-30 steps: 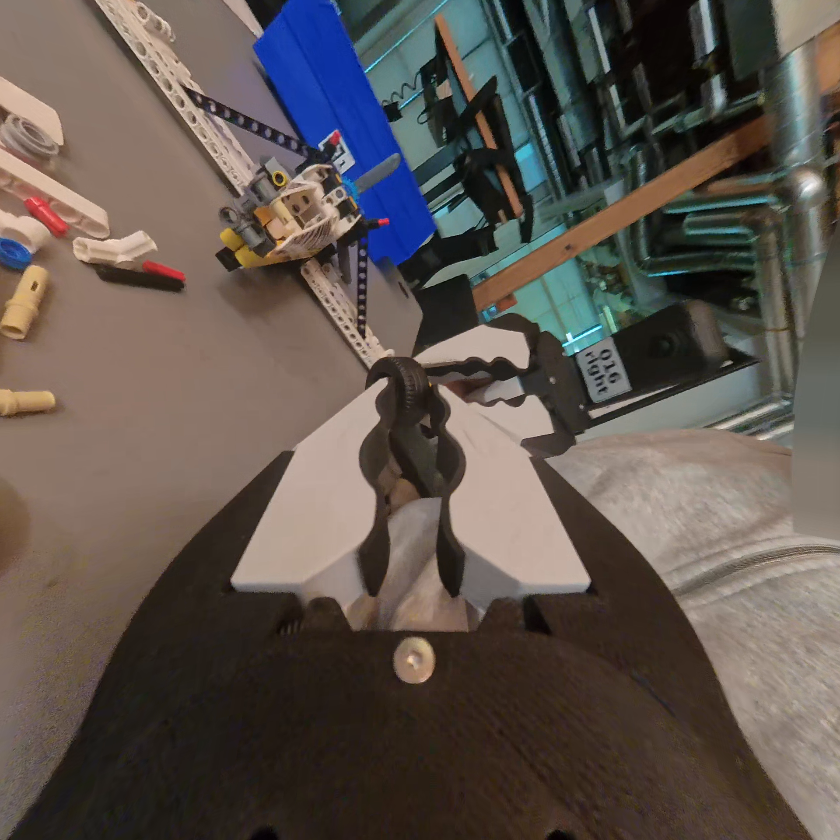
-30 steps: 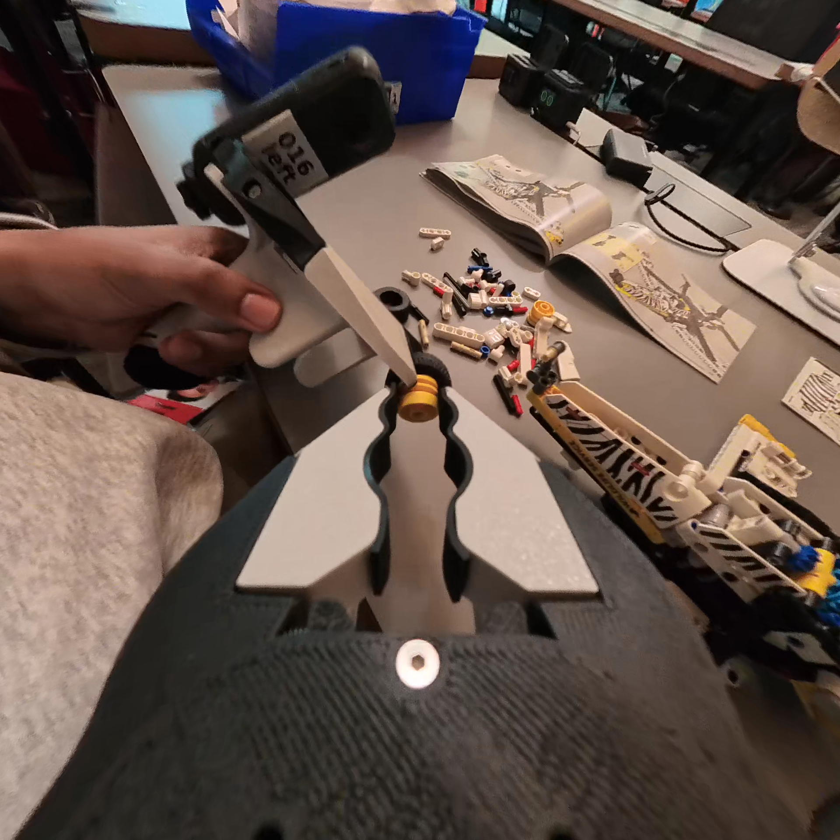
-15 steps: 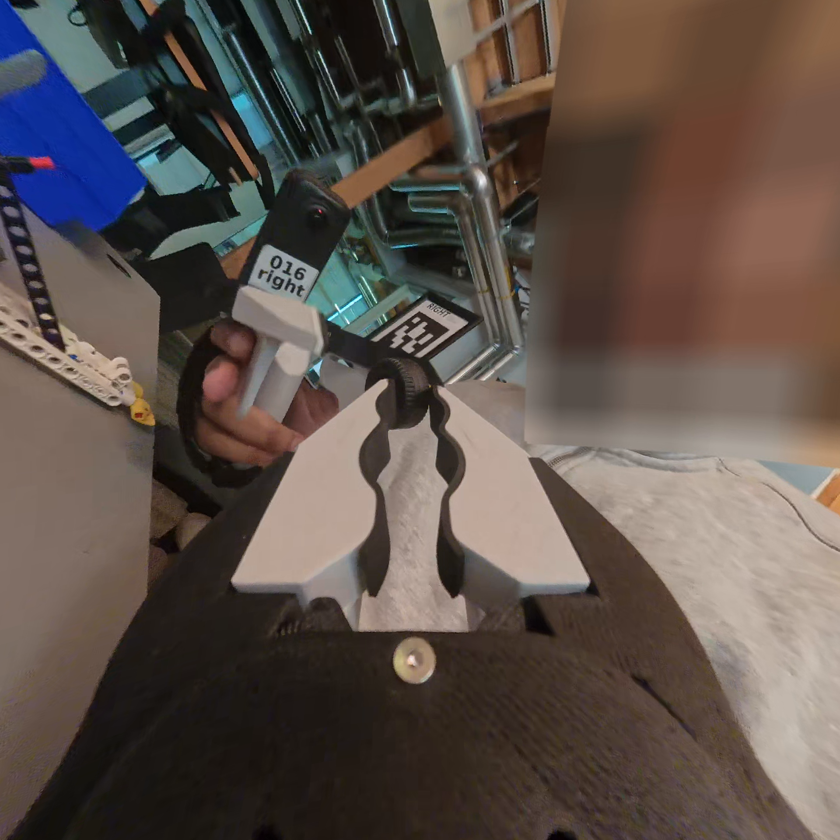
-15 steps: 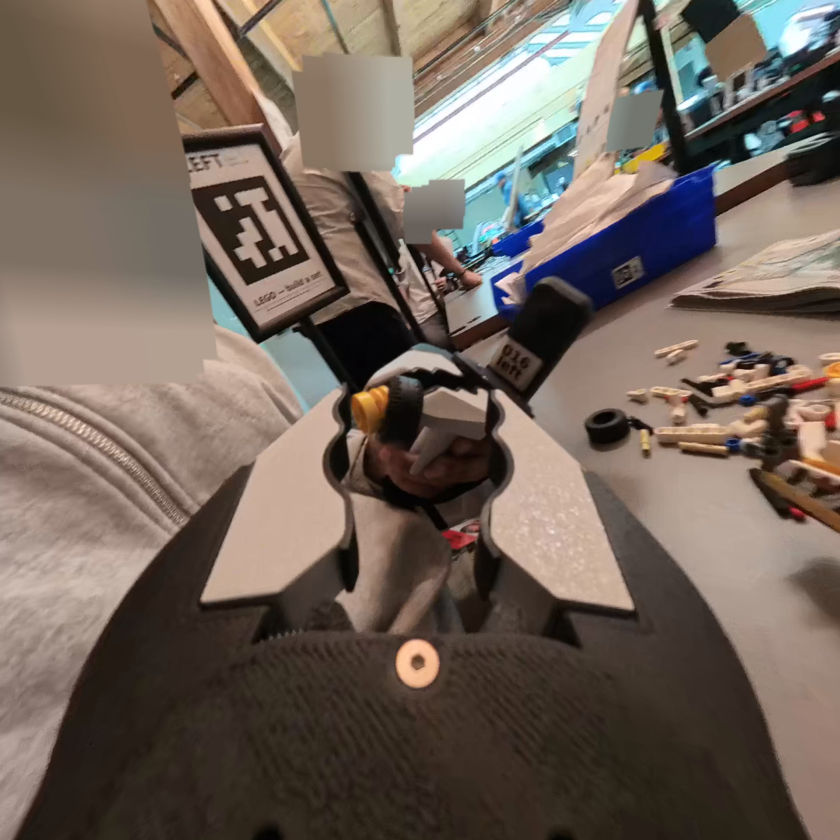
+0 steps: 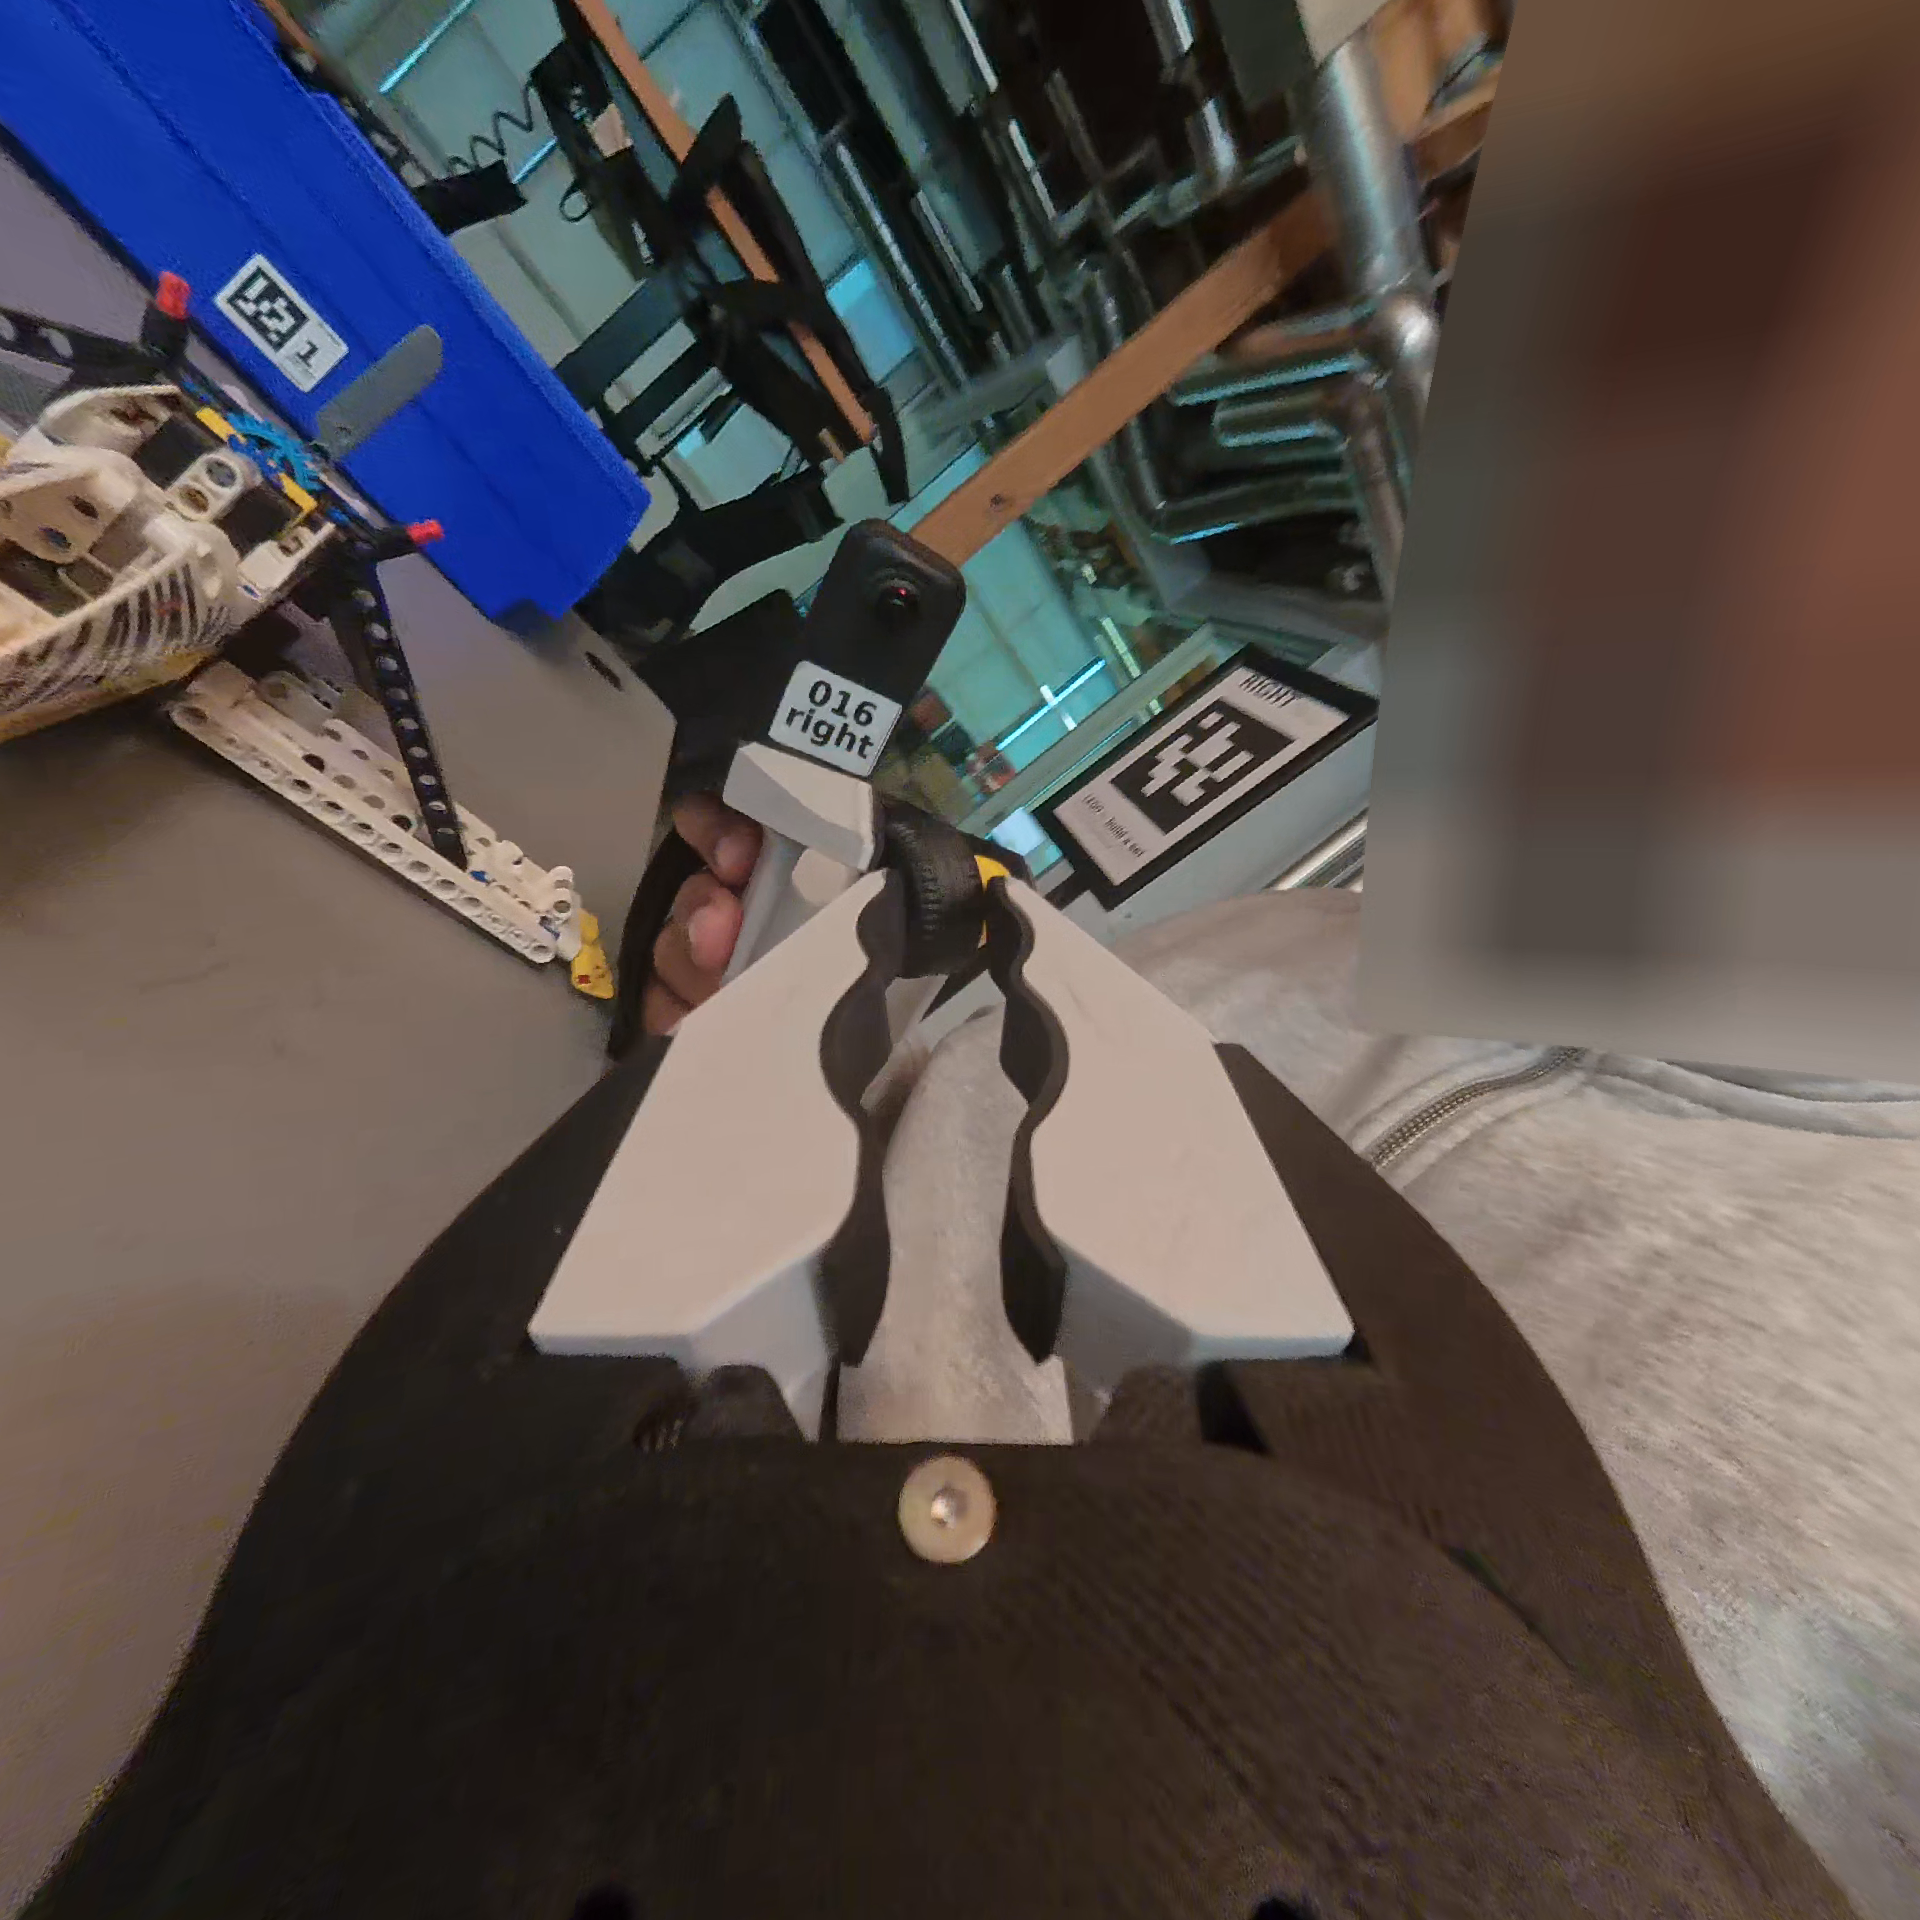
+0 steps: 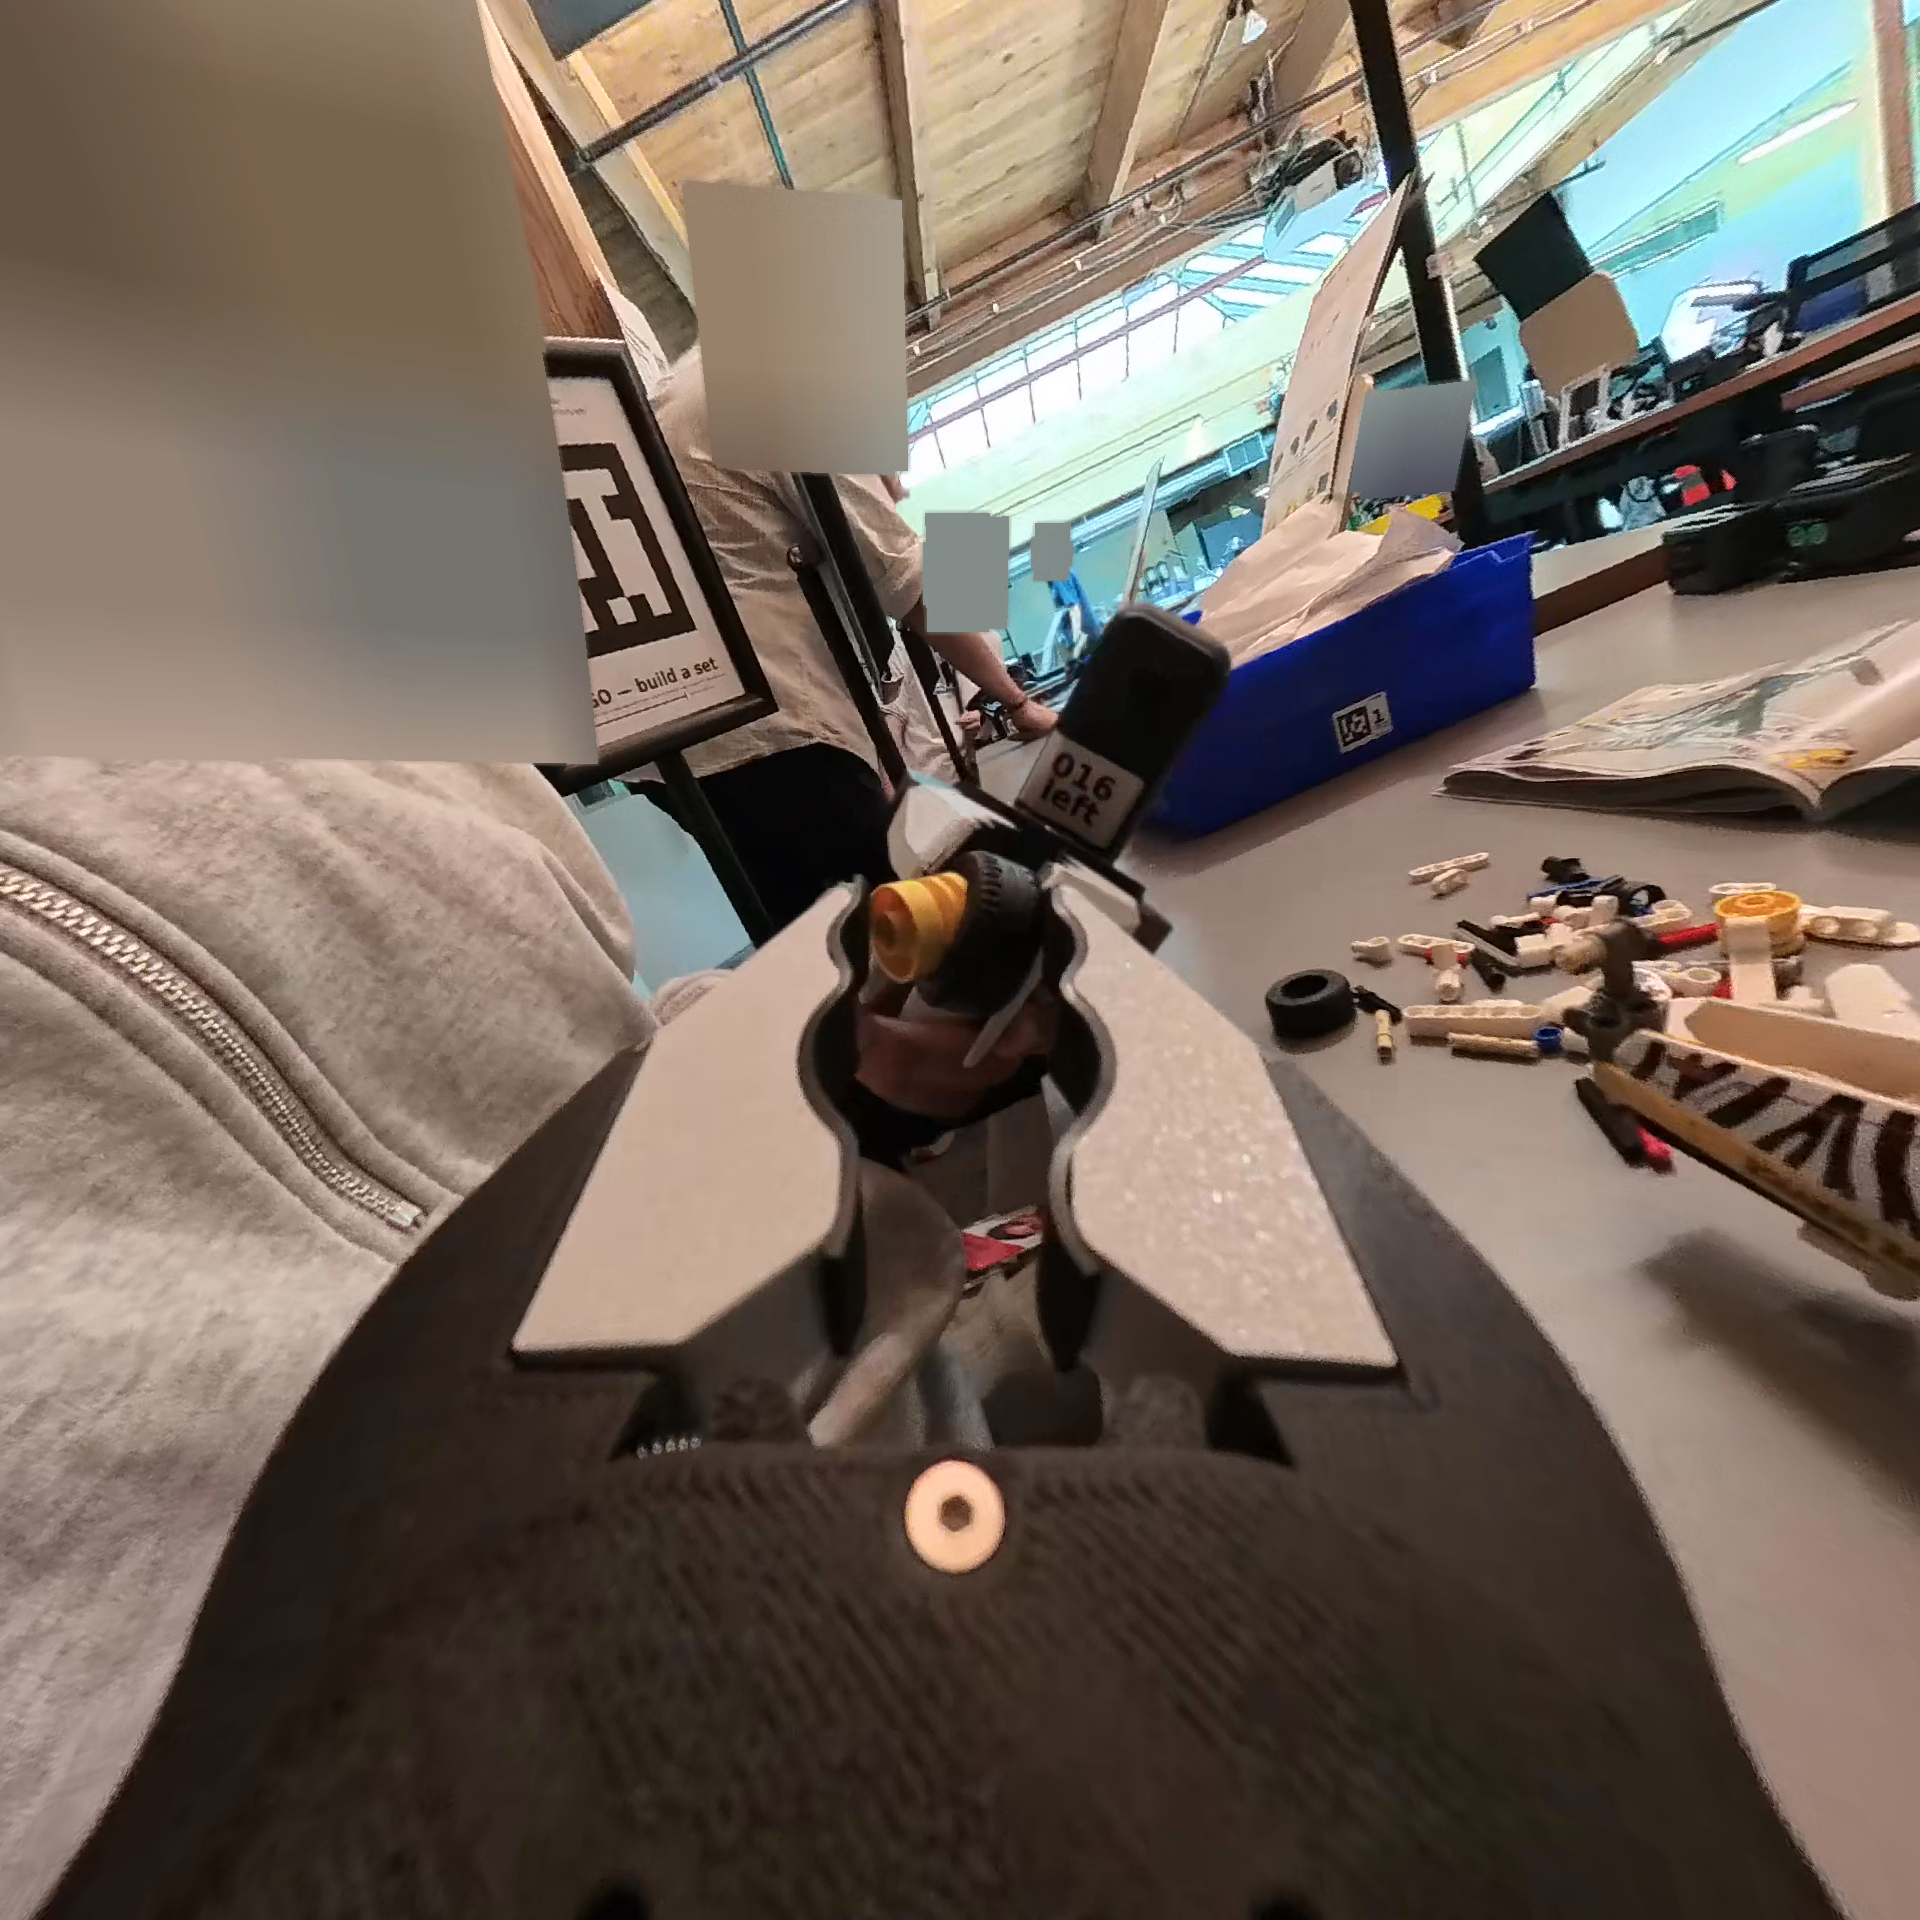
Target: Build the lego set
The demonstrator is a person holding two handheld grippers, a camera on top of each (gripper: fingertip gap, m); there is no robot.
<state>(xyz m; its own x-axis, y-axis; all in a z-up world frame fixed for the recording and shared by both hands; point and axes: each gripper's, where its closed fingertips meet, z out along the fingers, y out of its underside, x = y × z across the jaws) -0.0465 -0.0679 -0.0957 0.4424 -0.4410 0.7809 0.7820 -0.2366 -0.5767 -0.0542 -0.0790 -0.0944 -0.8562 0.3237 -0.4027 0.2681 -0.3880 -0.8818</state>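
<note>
Fingers on the left gripper [image 5: 940, 914] are pinched shut on a small black tyre [image 5: 928, 902] with a yellow hub [image 6: 916, 924] poking out of it, held up in the air off the near edge of the grey table [image 5: 208, 1091]. Right gripper [image 6: 951, 940] sits spread open around that same wheel, not clamping it as far as the view shows. Further right on the table: a spare black tyre [image 6: 1308, 1002], then a scatter of loose lego parts [image 6: 1538, 956], and the zebra-striped model [image 6: 1766, 1122] near the right edge. Toward the far edge there's a blue bin [image 6: 1351, 686] and an open instruction booklet [image 6: 1704, 738].
</note>
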